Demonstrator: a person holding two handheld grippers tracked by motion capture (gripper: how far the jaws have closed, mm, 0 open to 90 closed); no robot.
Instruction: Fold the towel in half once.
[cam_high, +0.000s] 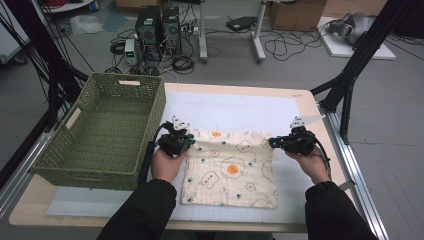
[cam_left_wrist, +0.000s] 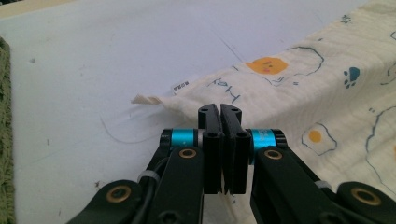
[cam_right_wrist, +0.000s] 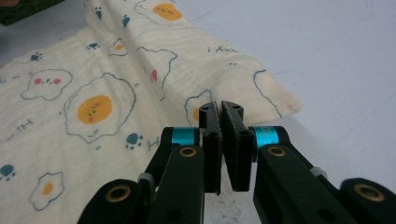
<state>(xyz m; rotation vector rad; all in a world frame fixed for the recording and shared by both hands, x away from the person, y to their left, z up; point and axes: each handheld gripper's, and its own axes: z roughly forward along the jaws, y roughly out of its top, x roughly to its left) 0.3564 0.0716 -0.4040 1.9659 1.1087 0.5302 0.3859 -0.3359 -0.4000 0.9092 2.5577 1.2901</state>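
Note:
A cream cloth (cam_high: 230, 170) printed with fried eggs and paw marks lies on the white mat in the high view. My left gripper (cam_high: 190, 141) is at the cloth's far left corner, and my right gripper (cam_high: 272, 143) is at its far right corner. In the left gripper view the jaws of the left gripper (cam_left_wrist: 220, 112) are shut, pinching the cloth (cam_left_wrist: 299, 84) near its corner with the small label. In the right gripper view the right gripper (cam_right_wrist: 220, 109) is shut on a raised fold of the cloth (cam_right_wrist: 93, 107). The far edge of the cloth is pulled up slightly between the two grippers.
An empty green woven basket (cam_high: 156, 112) stands on the table just left of my left hand. The white mat (cam_high: 230, 107) stretches beyond the cloth to the table's far edge. A black frame post (cam_high: 350, 85) rises at the right corner. Computers and cables lie on the floor beyond.

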